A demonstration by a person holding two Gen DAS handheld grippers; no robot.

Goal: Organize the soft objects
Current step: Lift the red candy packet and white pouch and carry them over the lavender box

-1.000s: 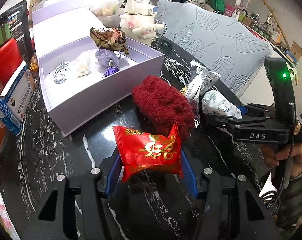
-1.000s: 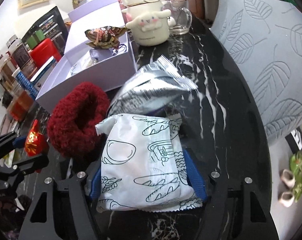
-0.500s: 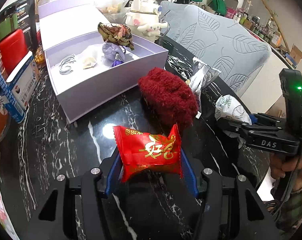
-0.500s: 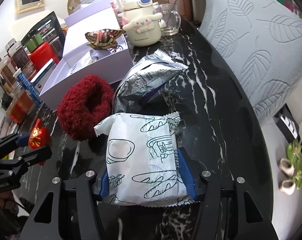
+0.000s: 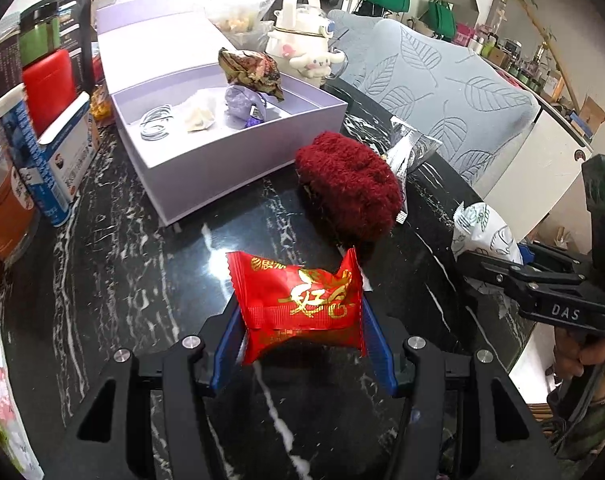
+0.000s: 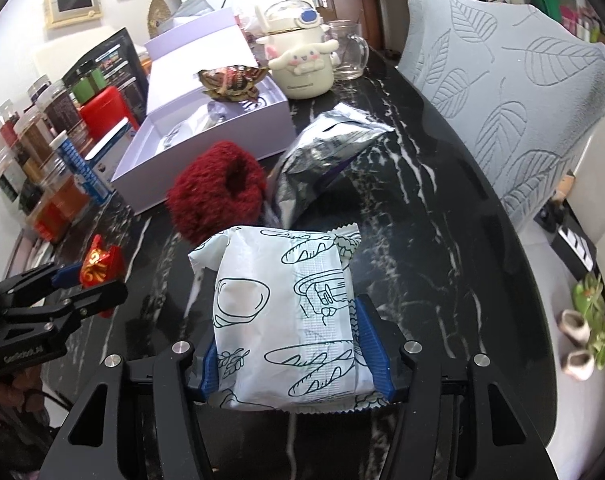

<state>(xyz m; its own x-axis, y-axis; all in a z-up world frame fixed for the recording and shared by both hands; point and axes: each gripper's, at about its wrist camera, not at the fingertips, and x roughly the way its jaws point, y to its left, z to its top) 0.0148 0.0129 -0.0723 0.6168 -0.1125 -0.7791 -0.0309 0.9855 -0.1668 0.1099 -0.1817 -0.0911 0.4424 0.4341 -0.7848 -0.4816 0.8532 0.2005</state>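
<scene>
Your left gripper (image 5: pixel 300 330) grips the red snack packet (image 5: pixel 298 300) between its blue pads, above the black marble table (image 5: pixel 114 280). Your right gripper (image 6: pixel 294 354) has just been closing and now presses on the white bread packet (image 6: pixel 286 312). The dark red fluffy scrunchie (image 6: pixel 218 194) lies beside the silver packet (image 6: pixel 322 152), near the open lilac box (image 5: pixel 206 168).

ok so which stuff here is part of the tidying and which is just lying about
Part of the job: red packet, white bread packet, dark red fluffy scrunchie, silver packet, lilac box.

Lying about: cartoon kettle, glass mug, jars, leaf-print cushion.
</scene>
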